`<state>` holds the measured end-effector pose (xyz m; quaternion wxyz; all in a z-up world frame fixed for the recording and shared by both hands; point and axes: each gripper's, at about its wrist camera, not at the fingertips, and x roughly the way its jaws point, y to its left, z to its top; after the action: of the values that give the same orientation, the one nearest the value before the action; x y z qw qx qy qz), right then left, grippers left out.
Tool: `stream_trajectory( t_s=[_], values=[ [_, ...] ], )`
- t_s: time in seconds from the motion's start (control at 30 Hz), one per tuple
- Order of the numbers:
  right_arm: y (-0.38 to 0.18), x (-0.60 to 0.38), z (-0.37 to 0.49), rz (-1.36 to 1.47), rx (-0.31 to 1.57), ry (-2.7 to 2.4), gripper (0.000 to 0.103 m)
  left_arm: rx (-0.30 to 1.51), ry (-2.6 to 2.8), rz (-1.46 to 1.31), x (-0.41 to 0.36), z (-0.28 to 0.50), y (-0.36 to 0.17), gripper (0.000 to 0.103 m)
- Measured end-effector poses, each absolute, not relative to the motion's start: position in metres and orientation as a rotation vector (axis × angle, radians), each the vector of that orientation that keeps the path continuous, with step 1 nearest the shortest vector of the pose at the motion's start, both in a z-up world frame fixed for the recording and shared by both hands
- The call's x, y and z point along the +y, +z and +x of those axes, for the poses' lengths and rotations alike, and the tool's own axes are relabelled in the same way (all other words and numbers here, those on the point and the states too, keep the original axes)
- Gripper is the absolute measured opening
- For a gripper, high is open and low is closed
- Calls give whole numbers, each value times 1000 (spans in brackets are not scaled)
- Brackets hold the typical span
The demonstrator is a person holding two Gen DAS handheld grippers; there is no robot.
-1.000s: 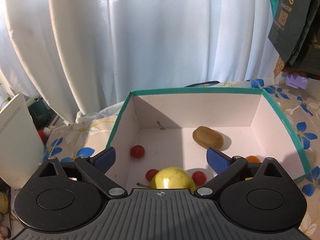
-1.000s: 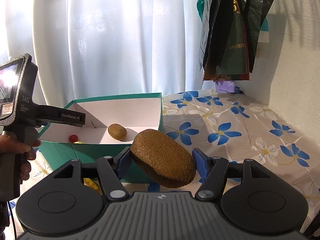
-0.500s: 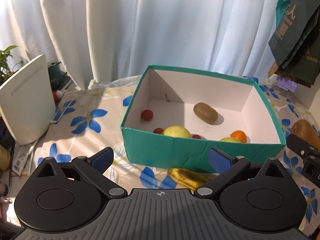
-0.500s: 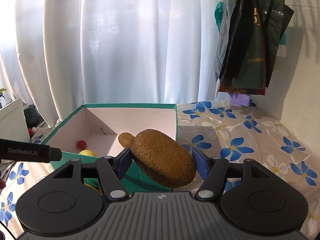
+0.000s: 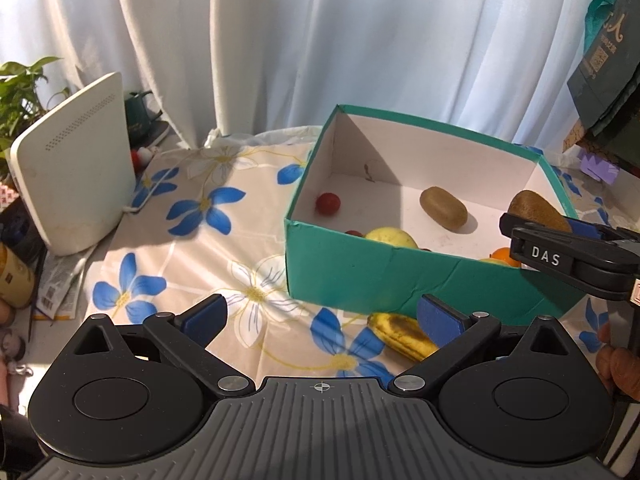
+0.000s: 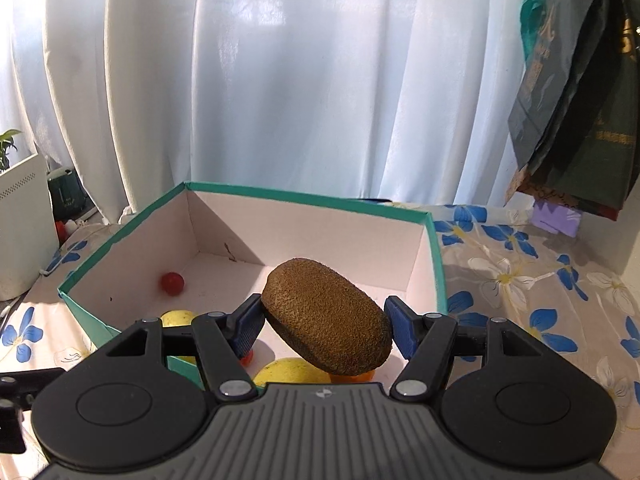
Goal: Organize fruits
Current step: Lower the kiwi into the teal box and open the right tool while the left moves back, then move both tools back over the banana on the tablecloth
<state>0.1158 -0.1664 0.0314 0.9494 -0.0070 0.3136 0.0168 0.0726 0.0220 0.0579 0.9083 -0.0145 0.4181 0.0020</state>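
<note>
My right gripper (image 6: 325, 326) is shut on a brown kiwi (image 6: 326, 314) and hangs over the near right part of the teal box (image 6: 120, 234). From the left wrist view the same held kiwi (image 5: 538, 210) shows over the teal box (image 5: 360, 272) at its right side. Inside the box lie another kiwi (image 5: 443, 207), a red cherry tomato (image 5: 328, 203), a yellow apple (image 5: 390, 237) and a small orange (image 5: 502, 254). My left gripper (image 5: 320, 316) is open and empty, in front of the box. A spotted banana (image 5: 400, 334) lies on the cloth by its right finger.
A white router-like device (image 5: 76, 176) stands at the left with a plant (image 5: 20, 92) behind it. White curtains hang behind the table. Dark bags (image 6: 580, 100) hang at the right wall. A flowered tablecloth (image 5: 192, 216) covers the table. A person's hand (image 5: 618, 364) grips the right tool.
My left gripper has pulled back out of the box and off to its left front. My right gripper has carried the kiwi leftward from beside the box to over it.
</note>
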Motion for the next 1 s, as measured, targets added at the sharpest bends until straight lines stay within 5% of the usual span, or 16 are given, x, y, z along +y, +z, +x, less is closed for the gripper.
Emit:
stream_trajectory(
  t_s=[0.47,1.0],
  values=[
    [6,-171,130,2,689,39,67,889,16,-23,19,79,53,103],
    [41,-184,90,38,542,-21,84,908,0,17,12,80,49,103]
  ],
)
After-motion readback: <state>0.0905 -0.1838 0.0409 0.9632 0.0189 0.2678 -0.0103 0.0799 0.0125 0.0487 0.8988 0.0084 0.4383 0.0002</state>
